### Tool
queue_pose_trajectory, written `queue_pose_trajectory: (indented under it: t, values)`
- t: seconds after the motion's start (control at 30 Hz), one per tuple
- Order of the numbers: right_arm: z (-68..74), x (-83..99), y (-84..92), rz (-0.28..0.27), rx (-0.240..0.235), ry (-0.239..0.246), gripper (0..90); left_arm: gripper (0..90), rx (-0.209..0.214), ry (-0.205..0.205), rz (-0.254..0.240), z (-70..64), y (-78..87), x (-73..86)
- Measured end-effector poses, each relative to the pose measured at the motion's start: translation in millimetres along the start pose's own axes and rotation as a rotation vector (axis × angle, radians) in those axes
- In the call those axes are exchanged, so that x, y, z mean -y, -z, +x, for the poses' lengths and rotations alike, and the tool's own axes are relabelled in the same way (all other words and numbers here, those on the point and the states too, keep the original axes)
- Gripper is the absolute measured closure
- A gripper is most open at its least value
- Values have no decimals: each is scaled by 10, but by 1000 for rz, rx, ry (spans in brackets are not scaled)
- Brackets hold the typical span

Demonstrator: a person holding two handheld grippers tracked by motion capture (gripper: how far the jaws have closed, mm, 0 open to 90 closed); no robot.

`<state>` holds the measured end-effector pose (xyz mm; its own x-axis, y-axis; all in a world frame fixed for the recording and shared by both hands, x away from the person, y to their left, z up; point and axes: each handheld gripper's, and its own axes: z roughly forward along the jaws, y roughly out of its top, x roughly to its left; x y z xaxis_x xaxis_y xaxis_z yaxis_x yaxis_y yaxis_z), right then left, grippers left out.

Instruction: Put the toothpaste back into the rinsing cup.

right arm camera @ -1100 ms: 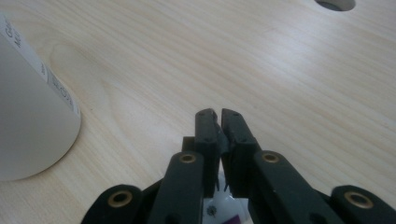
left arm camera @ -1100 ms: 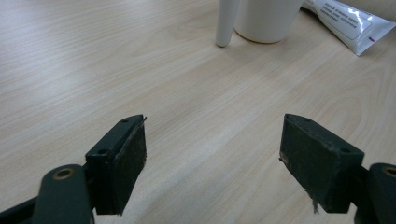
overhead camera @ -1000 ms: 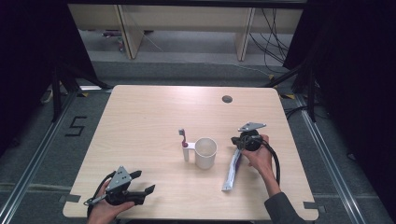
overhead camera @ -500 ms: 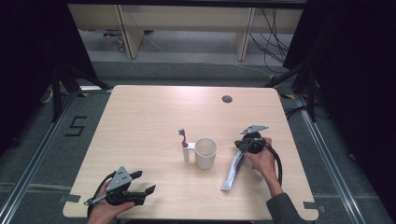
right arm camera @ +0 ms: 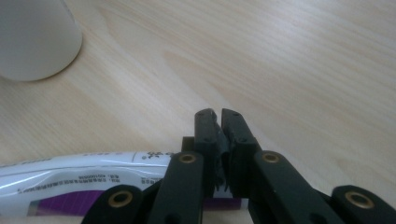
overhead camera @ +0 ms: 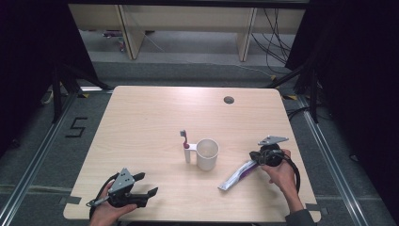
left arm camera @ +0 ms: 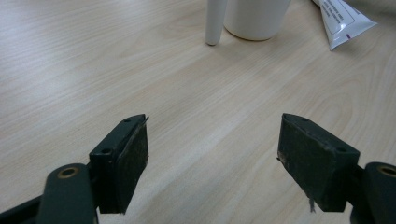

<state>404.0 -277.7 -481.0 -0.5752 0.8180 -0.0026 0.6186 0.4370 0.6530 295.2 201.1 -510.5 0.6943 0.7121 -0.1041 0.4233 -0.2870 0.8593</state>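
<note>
Small black print runs along the white-and-purple toothpaste tube (right arm camera: 70, 186), too fine to read; it lies flat on the pale wooden table (overhead camera: 141, 122), shifted slightly nearer since a second ago; right tongs (overhead camera: 259, 157) pinched shut at its end; left tongs (left arm camera: 212, 158) gape wide, empty; white cup (overhead camera: 207, 153) mid-table.

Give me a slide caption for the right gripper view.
Right gripper shut on the toothpaste tube lying on the wooden table, white cup beyond.
</note>
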Motion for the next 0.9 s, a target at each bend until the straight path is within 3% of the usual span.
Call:
queue_pose_trajectory:
  t: [0.07, 0.17, 0.2, 0.3, 0.6, 0.63, 0.67, 0.7, 0.77, 0.9]
  values:
    - [-1, 38, 3, -25, 7, -15, 848, 242, 3, -6, 4, -5, 8, 3]
    - [0, 97, 86, 13, 12, -45, 840, 242, 6, -3, 1, -4, 3, 0]
    - [-16, 127, 100, 6, 28, -21, 836, 242, 8, -4, 4, -6, 3, 0]
    - [27, 187, 164, 19, 20, -52, 833, 242, 15, -9, 2, -11, 10, 0]
    - [133, 360, 344, 25, -5, -37, 802, 242, 14, -6, 6, -21, 12, -3]
    - [163, 374, 366, 38, -11, -62, 794, 242, 15, -10, 7, -21, 15, -2]
    - [154, 392, 353, 9, -1, -42, 781, 242, 15, -11, 9, -18, 18, -5]
    - [148, 397, 381, 22, -8, -16, 761, 242, 16, -6, 3, -20, 10, -7]
    - [190, 403, 425, 26, -13, -27, 713, 242, 8, -10, 19, -21, 14, -8]
    - [214, 359, 503, 29, -40, 84, 584, 243, 21, -4, -1, -14, 1, -6]
